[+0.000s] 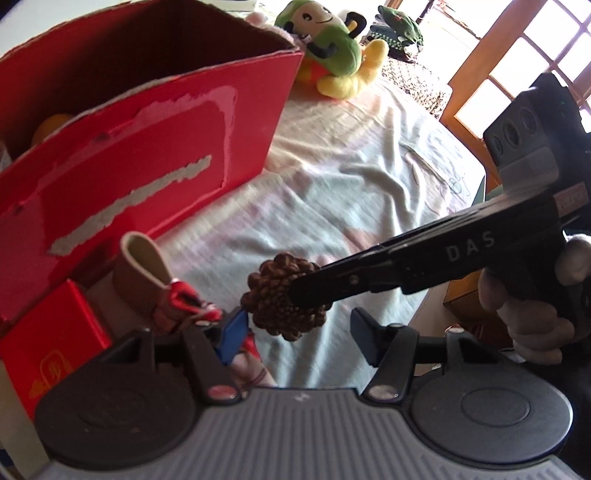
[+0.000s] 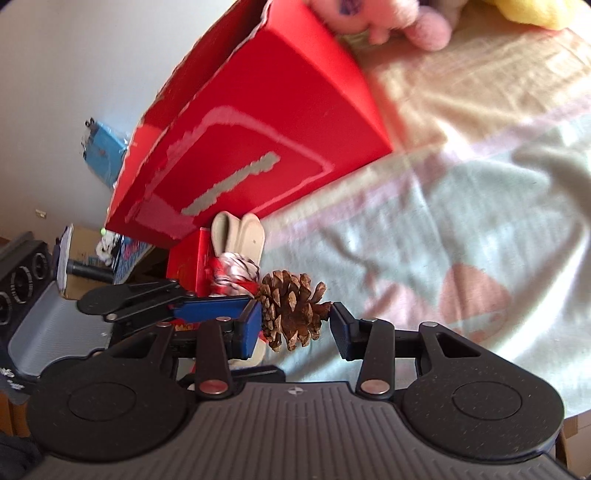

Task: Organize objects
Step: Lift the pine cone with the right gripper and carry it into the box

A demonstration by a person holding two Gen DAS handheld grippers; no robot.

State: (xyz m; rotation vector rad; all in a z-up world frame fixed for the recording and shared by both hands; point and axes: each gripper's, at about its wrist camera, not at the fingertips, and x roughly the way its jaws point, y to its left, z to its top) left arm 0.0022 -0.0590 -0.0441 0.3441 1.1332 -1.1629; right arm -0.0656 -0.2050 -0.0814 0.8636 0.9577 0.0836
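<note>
The pine cone (image 2: 291,308) sits between the two pads of the right gripper (image 2: 295,325), above a pale checked blanket (image 2: 461,229) that covers the bed. The left blue pad touches the cone's scales. The right pad stands at the cone's pointed tip; whether it presses there cannot be told. The jaws stand at a middle width, spanning the cone.

From the left wrist view, the right gripper (image 1: 310,299) enters from the right edge, held by a hand (image 1: 532,317) on its black handle, and its fingers overlap the pine cone (image 1: 277,288).

The left gripper (image 1: 299,336) has its jaws parted at a middle width. The pine cone lies just ahead of its left pad, apart from the right pad. Nothing is clamped between its pads.

A large red box (image 1: 147,147) with torn white patches stands open-topped on the blanket, to the left of both grippers. A small red box (image 1: 51,354) lies beside its near corner. A rabbit toy (image 2: 240,254) with long pale ears and a red and white body lies between the small red box and the pine cone, close to the cone.

A green and yellow plush toy (image 1: 332,51) rests on the bed beyond the large red box. A pink plush toy (image 2: 388,18) lies by that box's far corner.
</note>
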